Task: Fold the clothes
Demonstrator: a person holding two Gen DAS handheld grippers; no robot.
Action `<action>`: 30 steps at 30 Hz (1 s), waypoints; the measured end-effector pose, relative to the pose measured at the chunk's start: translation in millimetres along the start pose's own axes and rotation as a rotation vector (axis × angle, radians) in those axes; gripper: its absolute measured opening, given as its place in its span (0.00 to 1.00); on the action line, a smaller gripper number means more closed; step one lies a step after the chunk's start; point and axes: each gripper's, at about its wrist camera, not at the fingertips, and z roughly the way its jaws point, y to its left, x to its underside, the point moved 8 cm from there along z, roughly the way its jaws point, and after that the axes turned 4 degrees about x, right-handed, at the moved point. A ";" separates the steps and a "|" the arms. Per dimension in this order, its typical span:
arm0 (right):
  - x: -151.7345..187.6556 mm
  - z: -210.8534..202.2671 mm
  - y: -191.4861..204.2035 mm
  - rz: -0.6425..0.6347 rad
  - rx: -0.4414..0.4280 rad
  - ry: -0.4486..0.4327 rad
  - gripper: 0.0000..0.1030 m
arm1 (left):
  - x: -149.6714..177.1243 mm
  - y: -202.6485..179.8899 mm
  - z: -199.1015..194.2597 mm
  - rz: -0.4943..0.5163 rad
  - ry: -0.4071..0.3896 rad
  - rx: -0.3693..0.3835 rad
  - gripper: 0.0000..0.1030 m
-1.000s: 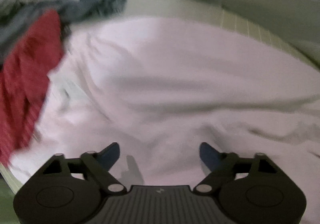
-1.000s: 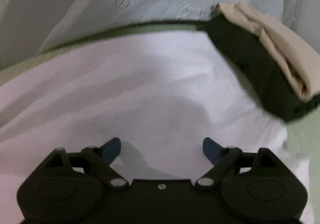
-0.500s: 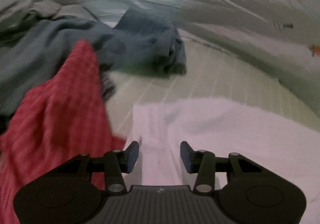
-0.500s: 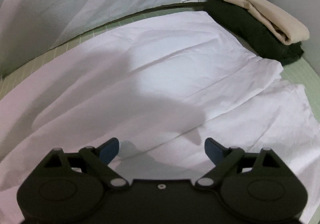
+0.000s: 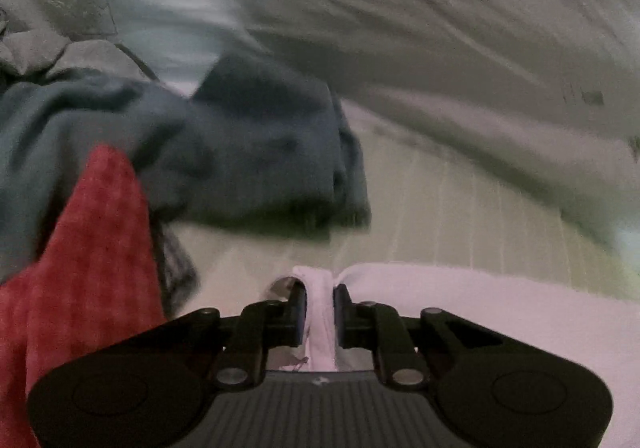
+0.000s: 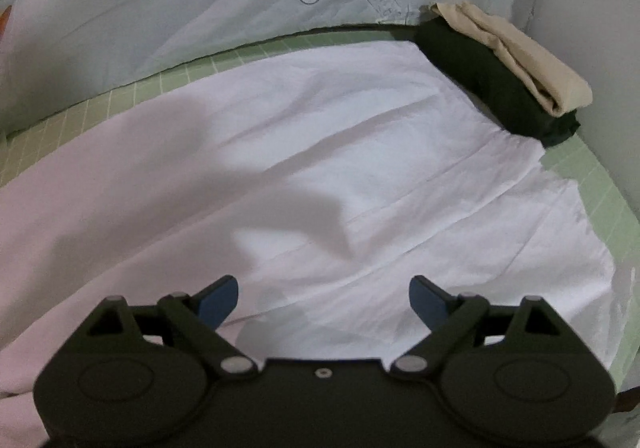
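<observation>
Two grippers, one garment. The left gripper (image 5: 320, 312) has its fingers closed on a bunched edge of the large white cotton garment (image 6: 320, 152); a strip of white cloth stands pinched between the pads and runs back toward the gripper body. The right gripper (image 6: 323, 296) hangs over the same garment with its fingers spread wide, nothing between them; cloth lies flat ahead of and below both tips.

The garment is spread over the pale green gridded mat (image 6: 168, 88), creased lengthwise, its far right corner ahead of the right fingers.

Risks, judged from this layout:
- Left grip holds only a narrow bunch. A fast pull could slip it out, or lift one layer and leave the other behind.
- Just left of the left fingers sits a crumpled red checked cloth (image 5: 88, 268); ahead of them a heap of dark blue-grey fabric (image 5: 248, 152). A sweep that way could snag or drag either one.
- The right end is unheld, so pulling from the left alone would likely skew the fold line.
- Ahead-right of the right fingers, a folded black garment with a beige one on top (image 6: 516, 76) touches the white edge; dragging could topple that stack.

Left view is blurred; fine detail unreadable.
</observation>
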 end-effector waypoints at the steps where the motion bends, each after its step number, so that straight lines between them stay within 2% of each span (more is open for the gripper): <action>1: -0.4 -2.2 0.5 -0.009 0.002 -0.006 0.90 | -5.4 2.8 9.5 -0.032 0.011 0.006 0.16; 3: -0.6 -5.2 -1.3 -0.026 0.006 -0.014 0.90 | -9.1 7.5 27.5 -0.071 0.040 0.004 0.17; 6: 2.6 -6.1 -6.9 -0.033 0.000 -0.010 0.90 | -5.6 4.6 27.2 -0.035 0.068 -0.006 0.24; 8: 6.3 -5.8 -10.6 -0.020 -0.016 -0.007 0.90 | 1.4 3.3 6.6 -0.023 0.050 0.011 0.49; 10: 10.7 -3.3 -11.3 -0.005 -0.038 0.001 0.91 | 13.7 5.8 -22.7 -0.036 0.028 0.041 0.63; 12: 15.2 -0.5 -11.3 0.011 -0.063 0.010 0.91 | 32.6 12.0 -57.3 -0.077 0.005 0.078 0.67; 15: 22.7 5.2 -5.9 0.028 -0.115 0.026 0.91 | 73.2 26.1 -103.0 -0.142 0.013 0.076 0.68; 19: 30.4 7.7 3.3 0.007 -0.177 0.026 0.91 | 142.1 59.5 -153.5 -0.263 0.036 -0.042 0.68; 21: 33.9 7.7 4.7 -0.001 -0.204 0.025 0.91 | 171.7 74.3 -168.7 -0.340 0.058 -0.075 0.68; 24: 38.5 7.3 2.9 -0.001 -0.235 0.027 0.91 | 211.9 85.3 -182.4 -0.450 0.105 -0.060 0.68; 30: 53.4 5.9 -9.4 0.033 -0.293 0.054 0.91 | 243.1 73.7 -179.6 -0.553 0.103 0.028 0.66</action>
